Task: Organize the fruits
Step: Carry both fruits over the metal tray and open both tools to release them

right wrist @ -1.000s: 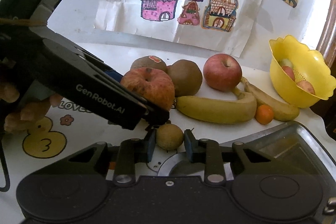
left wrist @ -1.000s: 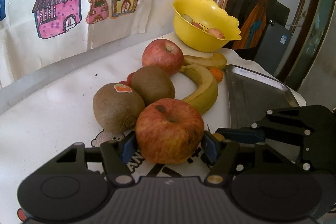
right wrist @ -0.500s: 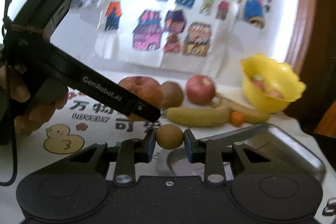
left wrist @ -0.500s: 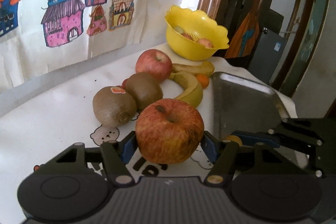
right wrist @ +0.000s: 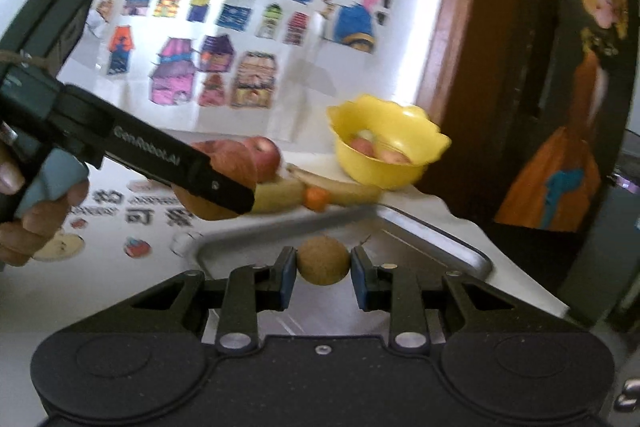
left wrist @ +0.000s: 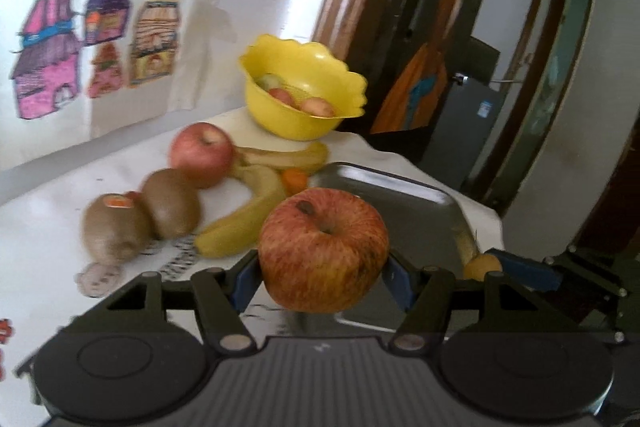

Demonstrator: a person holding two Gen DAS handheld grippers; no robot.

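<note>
The grey tray [left wrist: 404,203] is lying bare across most of its floor, offering open room for a gripper coming over its near rim, though the left gripper [left wrist: 323,275], clamping a big streaked apple [left wrist: 323,251], and the right gripper [right wrist: 323,277], pinching a small brown round fruit [right wrist: 322,265], are crowding that near edge side by side. Along the tray's far side, two bananas [left wrist: 248,223], a small orange fruit [left wrist: 295,179], a red apple [left wrist: 201,154] and two kiwis [left wrist: 140,223] are lying packed together, blocking any low pass there. The yellow bowl [left wrist: 304,123] is standing behind them at the table's far corner, reachable only from above.
</note>
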